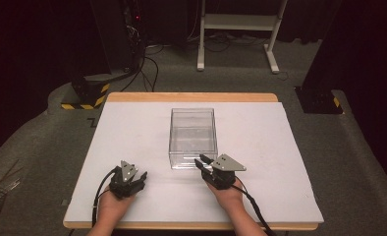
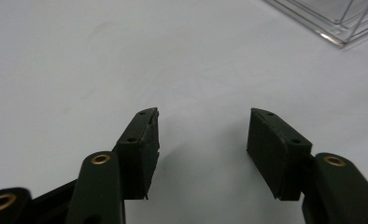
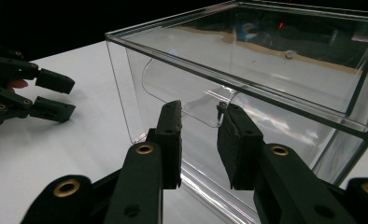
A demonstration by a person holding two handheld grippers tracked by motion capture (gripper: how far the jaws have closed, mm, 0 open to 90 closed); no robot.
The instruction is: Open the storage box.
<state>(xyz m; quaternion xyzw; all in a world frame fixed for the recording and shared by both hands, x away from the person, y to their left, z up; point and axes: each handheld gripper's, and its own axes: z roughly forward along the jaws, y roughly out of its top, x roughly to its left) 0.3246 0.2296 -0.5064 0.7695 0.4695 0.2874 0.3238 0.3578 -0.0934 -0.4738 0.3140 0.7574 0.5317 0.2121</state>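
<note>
The right gripper (image 1: 205, 162) sits at the lower centre of the high view, its jaws narrowed to a slim gap at the near wall of the clear box (image 1: 193, 136). In the right gripper view they straddle a curved cut-out tab on that wall, but whether the pads press on it I cannot tell. To do this well, I'd say the grip should settle squarely on the tab, gently, since thin clear plastic may slip or flex; a straight, level pull seems safest.

The left gripper (image 1: 132, 178), at lower left, rests low over the white surface (image 1: 132, 132) with its jaws wide apart and nothing between them.

The box stands mid-surface, rectangular, fully transparent with crisp edges, and looks empty apart from reflections.
</note>
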